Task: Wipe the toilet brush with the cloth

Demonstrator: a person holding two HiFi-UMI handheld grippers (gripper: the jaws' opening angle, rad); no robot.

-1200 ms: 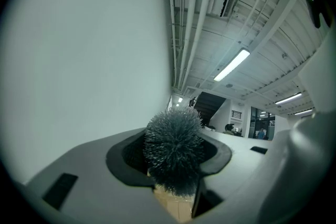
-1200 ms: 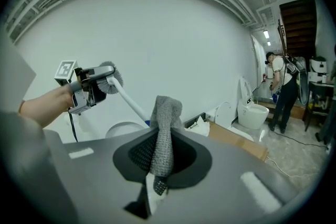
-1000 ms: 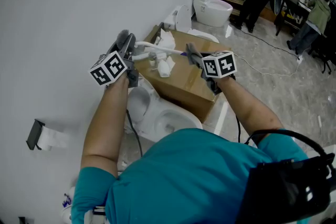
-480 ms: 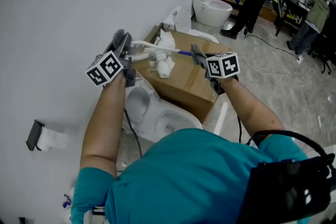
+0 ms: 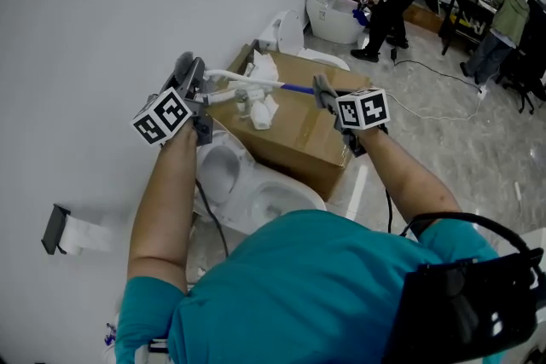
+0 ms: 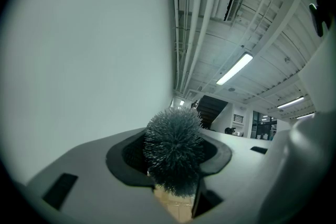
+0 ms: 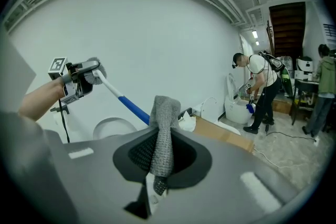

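Here, toilet brush head (image 6: 173, 147), between left fingers (image 6: 79, 181)

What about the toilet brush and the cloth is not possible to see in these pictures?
- Left gripper view: the bristles of the toilet brush hide its own handle.
- Right gripper view: the cloth covers the handle's near end; whether it wraps round the handle or only lies beside it, I cannot tell.
- Head view: the right gripper hides the cloth almost fully.
- Dirt on the brush: too small in every view.

Toilet brush (image 7: 121, 98) above cardboard box (image 5: 299, 136); toilet (image 5: 256, 213) nearer.
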